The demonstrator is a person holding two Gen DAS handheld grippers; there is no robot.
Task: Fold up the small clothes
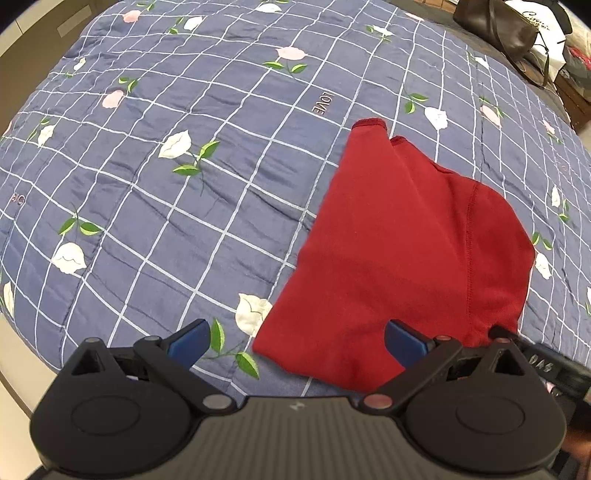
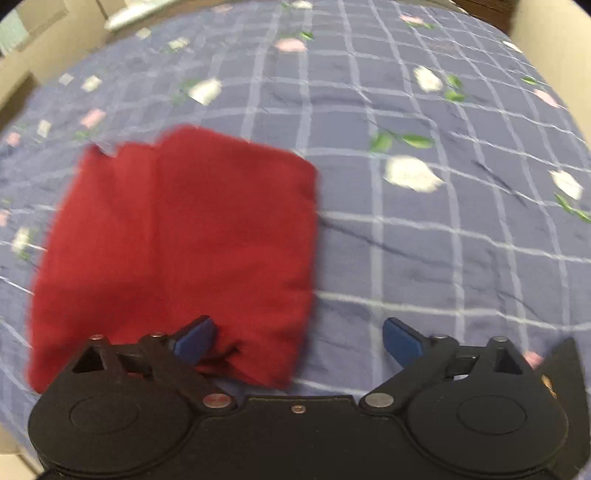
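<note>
While both sets of jaws stood spread wide and gripped nothing, the red garment (image 1: 399, 251) lay flat on the bed (image 1: 184, 166), already folded into a compact shape with its ribbed edges at the far end. From the left gripper (image 1: 297, 338), the cloth sat ahead and to the right of the jaws, its near edge running under the right-hand blue pad; the left-hand pad hung over bare quilt. From the right gripper (image 2: 299, 338), the same garment (image 2: 177, 251) lay ahead and to the left, its near edge reaching the left-hand pad (image 2: 195, 339), while the right-hand pad was over the checked quilt. That view was smeared by motion, so fine detail of the fabric could not be made out.

Judging by the doubled layers and the released jaws, one fold looked complete and the piece was between folds. A further fold would probably call for each gripper to close on a near corner of the cloth, lift both together, and carry them toward the far edge. A dark bag (image 1: 495, 26) sat well beyond the garment.
</note>
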